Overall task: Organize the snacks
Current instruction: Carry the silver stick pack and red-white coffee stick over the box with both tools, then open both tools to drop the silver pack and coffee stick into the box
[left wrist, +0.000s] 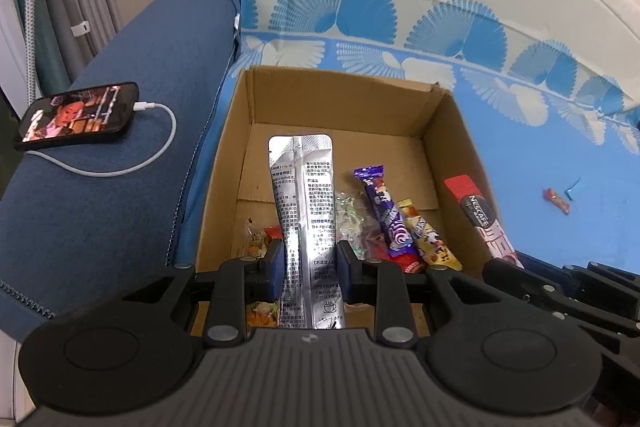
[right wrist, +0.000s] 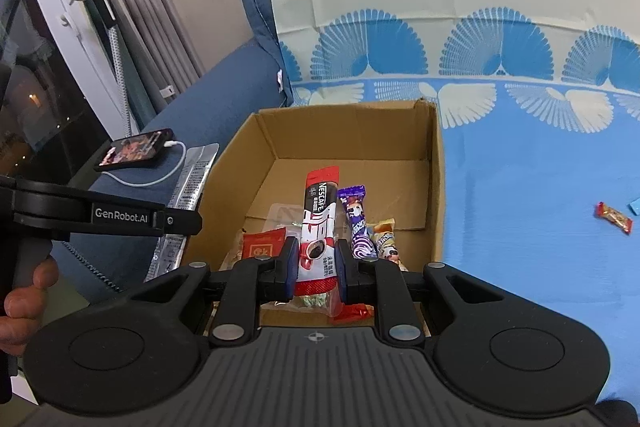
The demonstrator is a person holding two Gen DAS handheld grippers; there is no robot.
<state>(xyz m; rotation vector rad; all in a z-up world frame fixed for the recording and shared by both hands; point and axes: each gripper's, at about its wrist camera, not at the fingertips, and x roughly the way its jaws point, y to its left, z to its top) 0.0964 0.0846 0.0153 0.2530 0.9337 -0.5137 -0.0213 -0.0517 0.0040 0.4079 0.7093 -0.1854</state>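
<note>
Two packets are gripped over the box (left wrist: 240,131): left gripper (left wrist: 309,269) holds the silver sachet (left wrist: 302,195), right gripper (right wrist: 317,263) the coffee stick (right wrist: 320,211); you should lower both before releasing.

One open brown cardboard box (right wrist: 434,163) at centre. Two long stick sachets: one silver foil (left wrist: 302,211), one red-and-black Nescafe (right wrist: 318,223). One purple wrapped bar (right wrist: 358,223) and one yellow wrapped bar (left wrist: 430,239) inside. One small red candy (right wrist: 614,219) at three o'clock. One black phone (left wrist: 78,117) at nine o'clock.
</note>
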